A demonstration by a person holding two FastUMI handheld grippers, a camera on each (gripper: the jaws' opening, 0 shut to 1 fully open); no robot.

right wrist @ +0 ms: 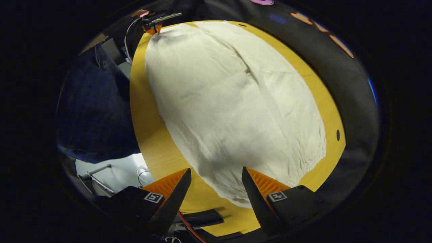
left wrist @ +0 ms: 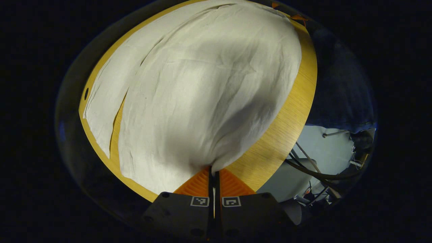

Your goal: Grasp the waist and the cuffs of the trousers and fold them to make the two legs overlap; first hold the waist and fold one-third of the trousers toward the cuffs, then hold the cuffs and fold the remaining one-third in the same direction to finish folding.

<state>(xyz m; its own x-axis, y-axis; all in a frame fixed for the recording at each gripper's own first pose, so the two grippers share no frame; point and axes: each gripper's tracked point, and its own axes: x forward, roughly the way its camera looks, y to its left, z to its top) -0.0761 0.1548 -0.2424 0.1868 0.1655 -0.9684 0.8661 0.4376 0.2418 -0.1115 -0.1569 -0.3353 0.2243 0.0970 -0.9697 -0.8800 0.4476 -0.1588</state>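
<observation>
Cream trousers (left wrist: 202, 94) lie spread along a wooden table (left wrist: 287, 128). My left gripper (left wrist: 213, 172) is shut on the near corner of the cloth, which lifts into its fingers; the two legs run away from it, with a narrow gap on the left. In the right gripper view the same trousers (right wrist: 236, 108) stretch away down the table (right wrist: 152, 141). My right gripper (right wrist: 216, 173) stands open, its fingers either side of the near end of the cloth, with no grip on it. The other gripper (right wrist: 153, 25) shows far off at the trousers' far corner.
A person in dark blue clothing (right wrist: 91, 111) stands beside the table's long edge. Cables and metal legs (left wrist: 320, 168) lie on the pale floor beyond the table edge. A small dark hole (right wrist: 338, 135) marks the tabletop near the far side.
</observation>
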